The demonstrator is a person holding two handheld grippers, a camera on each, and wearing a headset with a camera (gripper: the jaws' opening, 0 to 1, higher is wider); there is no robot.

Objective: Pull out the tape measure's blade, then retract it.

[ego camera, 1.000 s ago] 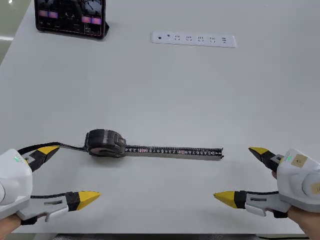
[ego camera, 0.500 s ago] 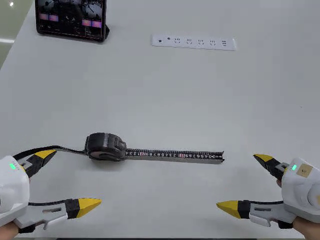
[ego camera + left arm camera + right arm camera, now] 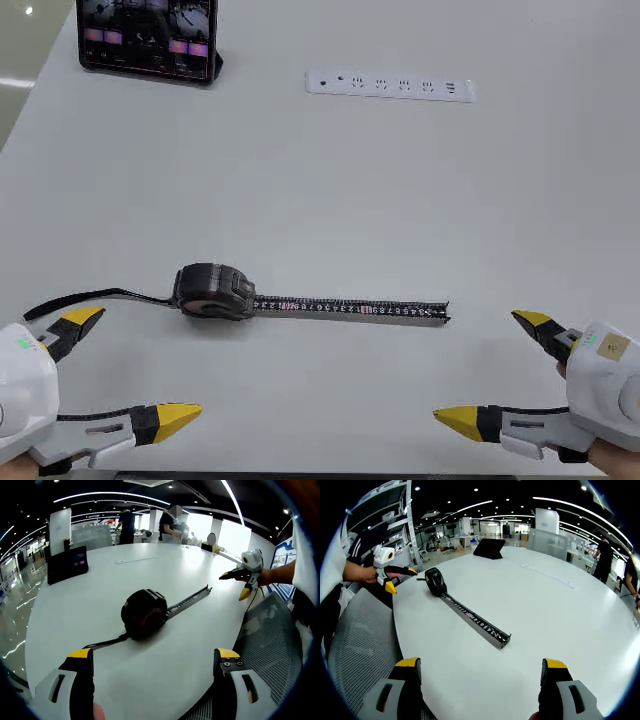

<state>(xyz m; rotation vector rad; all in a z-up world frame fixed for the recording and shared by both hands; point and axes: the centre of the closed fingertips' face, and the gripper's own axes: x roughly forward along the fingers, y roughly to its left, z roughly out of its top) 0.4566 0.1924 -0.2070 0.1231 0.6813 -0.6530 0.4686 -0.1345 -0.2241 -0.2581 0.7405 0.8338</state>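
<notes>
Worktop (image 3: pixel 320 190): white, broad. A tablet (image 3: pixel 150 35) stands at the far left corner, and a power strip (image 3: pixel 388 85) lies along the far edge, right of centre.

Left gripper (image 3: pixel 134 363): at the near left corner, jaws spread wide, holding nothing. Right gripper (image 3: pixel 491 367): at the near edge toward the right, jaws likewise wide apart and empty. Neither touches the tape.

Tape measure (image 3: pixel 213 291): dark case resting flat on the worktop, left of centre and close to the near edge. Its blade (image 3: pixel 350 309) is drawn out and lies flat, pointing right, so the long axis runs about parallel to the near edge. The blade's end hook (image 3: pixel 445 316) is at the right. A wrist strap (image 3: pixel 90 297) trails left from the case toward the left gripper's upper jaw.

Key relation: the case lies just ahead and to the right of the left gripper. The hook lies ahead and to the left of the right gripper. The left gripper is therefore nearer the case and the right is nearer the blade tip.

Judgement: the blade is already out, so retraction remains. That likely means steadying the case with the left gripper, with the lock or blade handled from there.
</notes>
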